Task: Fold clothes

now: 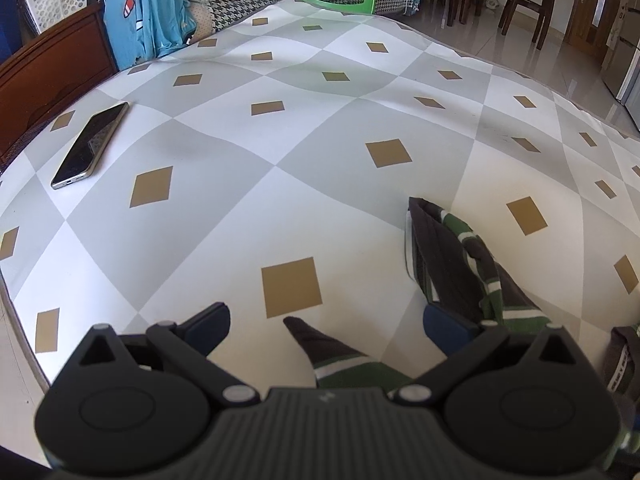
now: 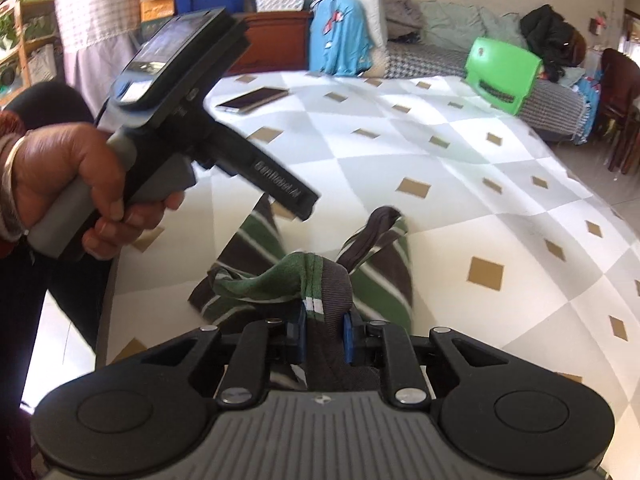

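One striped garment (image 2: 320,276) on the checked tablecloth (image 1: 320,120), pinched between the narrowed fingers of the right gripper (image 2: 324,340); left gripper (image 1: 326,326) spread wide, gripping nothing; one phone (image 1: 90,146) lying well apart

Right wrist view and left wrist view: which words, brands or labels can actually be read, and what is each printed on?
"GenRobot.AI", roughly, blurred: on the black bar of the left tool.
Small logo mark on the right tool's grey housing: no letters readable.
Waistband print on grey cloth at the frame edge: too small.
Phone: screen dark, nothing readable.
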Demonstrator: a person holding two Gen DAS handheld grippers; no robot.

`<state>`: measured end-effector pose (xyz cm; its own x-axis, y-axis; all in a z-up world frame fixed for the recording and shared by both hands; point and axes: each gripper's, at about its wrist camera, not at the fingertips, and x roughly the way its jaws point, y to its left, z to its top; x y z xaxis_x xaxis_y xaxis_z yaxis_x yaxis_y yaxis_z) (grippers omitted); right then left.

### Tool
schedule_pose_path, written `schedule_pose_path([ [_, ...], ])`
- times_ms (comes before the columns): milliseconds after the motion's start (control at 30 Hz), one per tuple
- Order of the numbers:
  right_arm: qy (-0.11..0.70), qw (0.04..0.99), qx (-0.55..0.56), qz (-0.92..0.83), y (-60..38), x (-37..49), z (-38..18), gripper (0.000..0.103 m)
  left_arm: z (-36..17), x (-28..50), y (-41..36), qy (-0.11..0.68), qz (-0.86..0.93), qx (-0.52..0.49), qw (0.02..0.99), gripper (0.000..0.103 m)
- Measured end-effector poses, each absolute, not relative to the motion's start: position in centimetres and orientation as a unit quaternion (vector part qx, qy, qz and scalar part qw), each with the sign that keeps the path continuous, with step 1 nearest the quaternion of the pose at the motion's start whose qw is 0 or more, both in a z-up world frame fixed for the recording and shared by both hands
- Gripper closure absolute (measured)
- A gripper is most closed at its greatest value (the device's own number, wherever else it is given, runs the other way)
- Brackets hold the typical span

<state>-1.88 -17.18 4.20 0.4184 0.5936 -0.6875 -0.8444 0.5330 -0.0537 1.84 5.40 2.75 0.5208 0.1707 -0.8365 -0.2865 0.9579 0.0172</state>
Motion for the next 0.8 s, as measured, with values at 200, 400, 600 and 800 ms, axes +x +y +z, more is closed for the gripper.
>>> schedule_pose_path([
  [200, 0.264, 0.893, -0.139, 0.337, -19.0, 0.8, 6.4, 0.086, 3.1, 1.8, 6.1, 0.459, 0.156, -0.065, 0.872, 0.000],
  [400, 0.225, 0.937, -0.101, 0.249, -19.7, 3.1, 8.4, 0.086, 2.9, 1.8, 5.4, 0.462, 0.147, -0.061, 0.873, 0.000],
  [600, 0.248, 0.947, -0.031, 0.203, -21.6, 6.2, 8.9, 0.088, 2.6, 1.9, 4.2, 0.470, 0.129, -0.052, 0.872, 0.000],
  [800, 0.312, 0.913, -0.066, 0.256, -20.1, 6.5, 6.8, 0.057, 2.1, 1.9, 4.8, 0.479, 0.137, -0.064, 0.865, 0.000],
])
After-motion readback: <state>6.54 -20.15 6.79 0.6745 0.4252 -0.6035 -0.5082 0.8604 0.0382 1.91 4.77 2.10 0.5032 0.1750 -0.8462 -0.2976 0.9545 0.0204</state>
